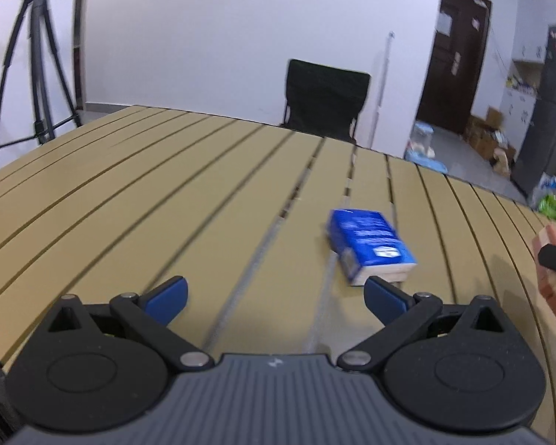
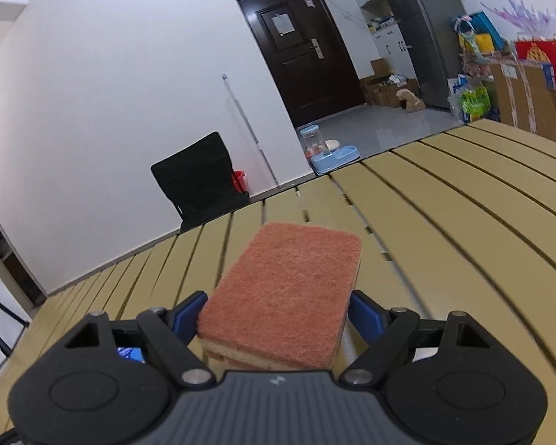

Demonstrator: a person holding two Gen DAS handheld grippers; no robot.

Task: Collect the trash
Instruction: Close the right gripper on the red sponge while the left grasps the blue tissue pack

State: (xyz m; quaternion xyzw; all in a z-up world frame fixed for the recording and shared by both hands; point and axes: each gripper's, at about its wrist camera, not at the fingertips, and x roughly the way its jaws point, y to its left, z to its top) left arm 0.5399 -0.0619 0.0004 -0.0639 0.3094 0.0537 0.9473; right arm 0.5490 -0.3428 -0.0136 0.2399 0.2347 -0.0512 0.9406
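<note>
Rectangular orange scouring sponge [image 2: 283,296] sits between right tongs [image 2: 278,313], blue pads clamped on both its sides, above slatted tan desk [image 2: 463,222]. Left tongs [image 1: 274,294] spread wide, empty; blue tissue pack [image 1: 370,244] on desk just ahead-right.

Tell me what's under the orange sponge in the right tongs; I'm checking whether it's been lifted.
Under the sponge, only its own yellow foam layer shows at the near edge. Slatted table appears beyond it, but the sponge covers whatever lies directly beneath, so any gap cannot be seen.

Home — fridge [image 2: 419,33], pet feeder [image 2: 331,154].
</note>
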